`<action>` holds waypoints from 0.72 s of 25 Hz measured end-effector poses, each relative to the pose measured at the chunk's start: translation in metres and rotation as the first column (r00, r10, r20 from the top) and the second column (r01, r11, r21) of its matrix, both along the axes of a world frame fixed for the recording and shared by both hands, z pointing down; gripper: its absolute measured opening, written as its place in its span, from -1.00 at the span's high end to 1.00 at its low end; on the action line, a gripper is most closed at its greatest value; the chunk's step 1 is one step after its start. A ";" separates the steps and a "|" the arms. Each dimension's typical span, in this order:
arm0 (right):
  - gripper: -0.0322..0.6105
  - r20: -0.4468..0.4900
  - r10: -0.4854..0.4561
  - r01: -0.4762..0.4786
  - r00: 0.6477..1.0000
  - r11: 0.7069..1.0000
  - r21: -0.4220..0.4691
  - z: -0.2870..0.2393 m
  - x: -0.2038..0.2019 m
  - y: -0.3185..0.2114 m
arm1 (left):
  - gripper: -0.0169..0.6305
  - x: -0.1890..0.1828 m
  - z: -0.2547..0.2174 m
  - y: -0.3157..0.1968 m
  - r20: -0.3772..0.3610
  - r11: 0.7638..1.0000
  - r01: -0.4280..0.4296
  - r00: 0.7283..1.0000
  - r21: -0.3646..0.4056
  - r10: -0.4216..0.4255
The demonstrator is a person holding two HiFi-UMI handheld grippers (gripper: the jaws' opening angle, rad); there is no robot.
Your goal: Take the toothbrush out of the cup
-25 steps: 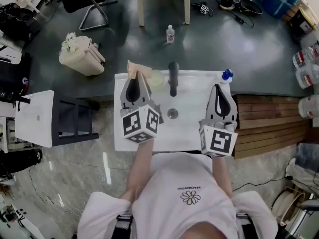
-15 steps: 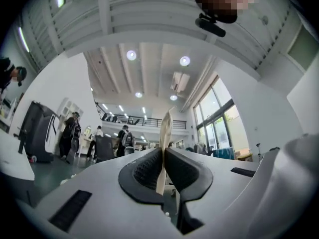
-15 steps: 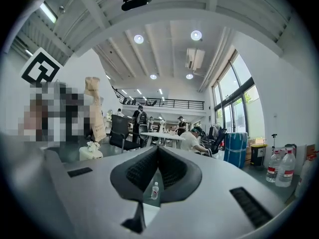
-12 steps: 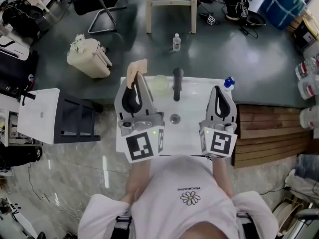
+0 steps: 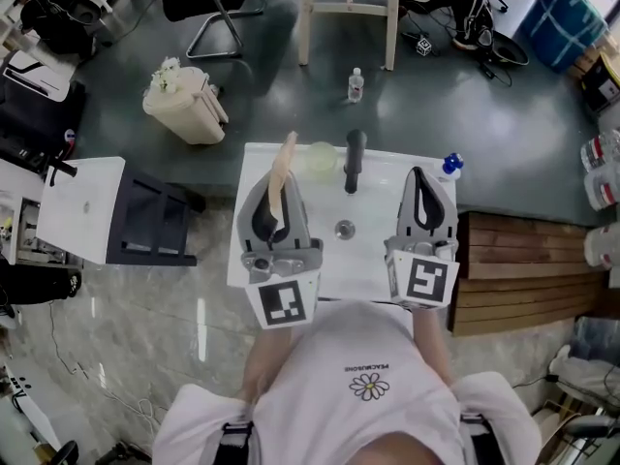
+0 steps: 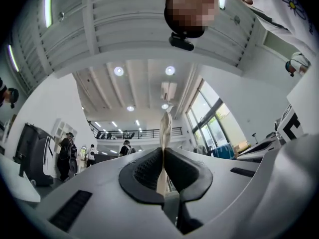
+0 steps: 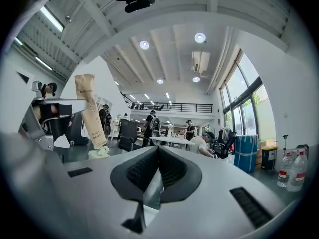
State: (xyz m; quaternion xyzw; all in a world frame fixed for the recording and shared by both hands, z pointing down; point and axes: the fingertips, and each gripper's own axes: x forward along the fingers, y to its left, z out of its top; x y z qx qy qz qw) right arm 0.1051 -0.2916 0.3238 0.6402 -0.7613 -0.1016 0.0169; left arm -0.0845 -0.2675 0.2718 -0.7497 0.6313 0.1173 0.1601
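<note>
In the head view my left gripper (image 5: 279, 180) is shut on a toothbrush in a tan paper wrapper (image 5: 286, 158), held up above the left part of the white sink (image 5: 373, 264). The wrapper's top reaches past the pale green cup (image 5: 320, 158) at the sink's back rim. Seen from the left gripper view, the wrapper (image 6: 165, 131) stands edge-on, pinched between the pads of the left gripper (image 6: 163, 158). My right gripper (image 5: 420, 180) hovers over the sink's right side, shut with nothing in it (image 7: 158, 158). The right gripper view shows the wrapped toothbrush (image 7: 90, 112) at its left.
A black faucet (image 5: 354, 160) stands at the sink's back, with the drain (image 5: 344, 229) below it and a blue-capped bottle (image 5: 448, 166) at the right corner. On the floor are a cream bin (image 5: 184, 105) and a small bottle (image 5: 356, 85). Wooden planks (image 5: 523, 264) lie to the right.
My left gripper has risen with the wrapped toothbrush and rolled, so its marker cube now faces the camera. The right gripper has shifted only slightly.
</note>
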 end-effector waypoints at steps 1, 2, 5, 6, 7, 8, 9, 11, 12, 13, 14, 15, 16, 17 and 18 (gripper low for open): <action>0.86 -0.008 -0.012 0.012 1.000 1.000 0.010 -0.002 -0.003 0.002 | 0.87 0.000 0.002 0.000 -0.007 1.000 0.004 1.000 -0.008 -0.004; 0.86 -0.016 -0.023 0.024 1.000 0.999 0.024 -0.004 -0.005 0.003 | 0.87 0.000 0.003 0.001 -0.011 1.000 0.007 1.000 -0.011 -0.007; 0.86 -0.035 -0.041 0.043 0.999 0.998 0.044 -0.007 -0.010 0.005 | 0.87 0.001 0.003 0.002 -0.019 1.000 0.005 1.000 -0.006 -0.005; 0.86 -0.037 -0.042 0.043 0.998 0.998 0.046 -0.007 -0.010 0.005 | 0.87 0.002 0.003 0.002 -0.021 1.000 0.003 1.000 -0.004 -0.003; 0.86 -0.036 -0.041 0.043 0.999 0.998 0.047 -0.008 -0.009 0.005 | 0.87 0.003 0.003 0.002 -0.021 1.000 0.002 1.000 -0.004 -0.002; 0.86 -0.034 -0.040 0.041 0.999 0.998 0.047 -0.009 -0.008 0.005 | 0.87 0.004 0.002 0.003 -0.019 1.000 0.001 1.000 -0.004 -0.001; 0.86 -0.032 -0.038 0.040 0.999 0.998 0.048 -0.010 -0.006 0.006 | 0.87 0.005 0.002 0.003 -0.016 1.000 0.001 1.000 -0.005 -0.001; 0.86 -0.029 -0.036 0.037 0.999 0.998 0.048 -0.011 -0.004 0.007 | 0.87 0.006 0.003 0.004 -0.016 1.000 0.000 1.000 -0.010 0.000; 0.86 -0.027 -0.035 0.036 0.999 0.998 0.047 -0.011 -0.003 0.008 | 0.87 0.007 0.004 0.004 -0.019 1.000 0.000 1.000 -0.014 0.000; 0.86 -0.026 -0.034 0.035 0.999 0.998 0.046 -0.011 -0.003 0.008 | 0.87 0.006 0.004 0.004 -0.023 1.000 0.000 1.000 -0.018 0.000; 0.86 -0.025 -0.035 0.036 0.999 0.998 0.046 -0.011 -0.003 0.009 | 0.87 0.006 0.004 0.005 -0.026 1.000 0.001 1.000 -0.018 -0.002; 0.86 -0.025 -0.036 0.037 0.999 0.998 0.047 -0.011 -0.003 0.009 | 0.87 0.006 0.004 0.005 -0.026 1.000 0.003 1.000 -0.017 -0.003; 0.86 -0.026 -0.037 0.038 0.999 0.998 0.049 -0.011 -0.003 0.010 | 0.87 0.006 0.005 0.005 -0.022 1.000 0.005 1.000 -0.017 -0.006; 0.86 -0.026 -0.039 0.040 0.999 0.998 0.050 -0.011 -0.004 0.010 | 0.87 0.005 0.005 0.006 -0.017 1.000 0.007 1.000 -0.018 -0.008; 0.86 -0.027 -0.041 0.042 0.999 0.998 0.050 -0.011 -0.005 0.011 | 0.87 0.004 0.006 0.007 -0.014 1.000 0.010 1.000 -0.020 -0.010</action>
